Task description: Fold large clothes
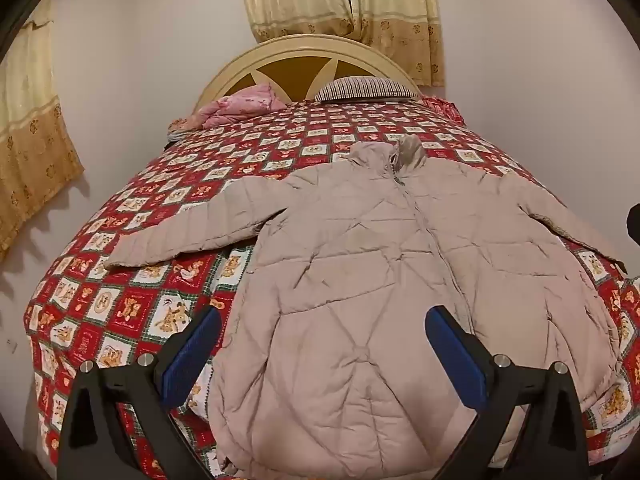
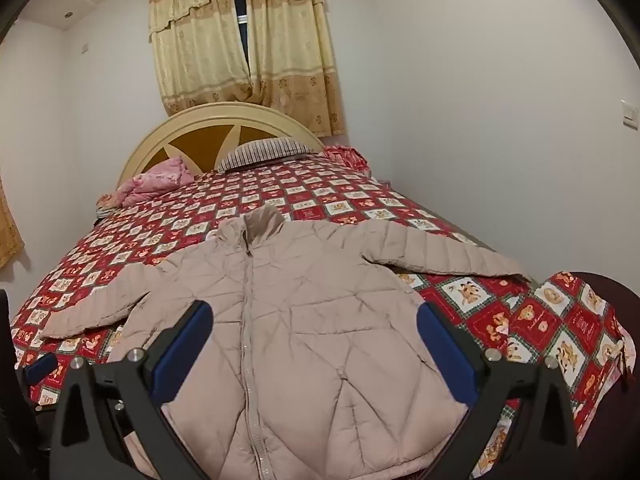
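just red patchwork bedspread (image 1: 132, 312) under pale walls (image 2: 460, 100)

Matt quilted cloth jacket (image 1: 360, 264), printed bedspread (image 1: 120, 280)

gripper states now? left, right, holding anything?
Left gripper: open, empty, above the jacket.
Right gripper: open, empty, above the same jacket.

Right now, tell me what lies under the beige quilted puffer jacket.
The beige quilted puffer jacket lies spread on the red teddy-bear patchwork bedspread, which shows all around it. Anything directly beneath its body is covered and cannot be seen.
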Demonstrator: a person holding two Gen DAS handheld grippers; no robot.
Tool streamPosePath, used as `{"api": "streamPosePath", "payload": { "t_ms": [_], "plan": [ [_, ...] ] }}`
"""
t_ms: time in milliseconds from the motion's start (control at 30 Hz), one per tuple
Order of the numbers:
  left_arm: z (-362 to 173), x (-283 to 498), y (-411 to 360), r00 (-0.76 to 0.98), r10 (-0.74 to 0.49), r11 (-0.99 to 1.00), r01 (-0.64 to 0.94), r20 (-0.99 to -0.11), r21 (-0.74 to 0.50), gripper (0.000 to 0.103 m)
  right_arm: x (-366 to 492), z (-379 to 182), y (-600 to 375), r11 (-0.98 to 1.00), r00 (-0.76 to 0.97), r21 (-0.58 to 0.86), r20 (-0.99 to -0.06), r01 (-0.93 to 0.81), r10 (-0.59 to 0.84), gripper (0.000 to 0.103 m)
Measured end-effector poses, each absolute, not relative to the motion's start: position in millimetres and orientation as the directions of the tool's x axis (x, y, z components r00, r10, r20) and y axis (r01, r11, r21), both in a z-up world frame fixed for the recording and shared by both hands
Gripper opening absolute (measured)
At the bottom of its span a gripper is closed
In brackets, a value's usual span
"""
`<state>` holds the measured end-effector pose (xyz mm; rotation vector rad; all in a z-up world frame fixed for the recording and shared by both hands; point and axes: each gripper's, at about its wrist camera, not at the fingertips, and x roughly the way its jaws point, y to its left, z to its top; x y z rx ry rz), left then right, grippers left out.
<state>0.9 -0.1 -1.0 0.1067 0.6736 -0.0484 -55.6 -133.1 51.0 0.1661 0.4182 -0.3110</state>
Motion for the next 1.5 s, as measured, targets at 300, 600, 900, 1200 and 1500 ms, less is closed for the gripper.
{"api": "streamPosePath", "payload": {
  "t_ms": [300,600,900,1200,1500],
  "plan": [
    [-4.3,13.9,6.6,0.749,-0.019,0.996,0.075,-0.662,0.057,0.102,-53.4,48.8,-136.1,0.938,0.859,0.096,-0.442,0.332,-0.259,0.103],
    [-10.0,3.5,6.0,0.762,-0.021,0.996,0.075,-0.647,0.056,0.102,-48.1,41.5,-140.0,0.934,0.835,0.085,-0.482,0.347,-0.266,0.103],
    [-6.7,4.4,4.9,0.758,-0.019,0.996,0.073,-0.652,0.056,0.102,-46.7,38.6,-141.4,0.934,0.829,0.084,-0.493,0.348,-0.264,0.103],
    [-6.5,1.6,4.1,0.765,-0.021,0.995,0.076,-0.644,0.058,0.102,-46.5,38.1,-141.0,0.934,0.829,0.082,-0.493,0.348,-0.265,0.103],
    [-6.4,1.0,-0.2,0.765,-0.016,0.995,0.076,-0.644,0.065,0.102,-47.0,36.8,-142.2,0.934,0.826,0.084,-0.498,0.348,-0.263,0.103]
  ]
}}
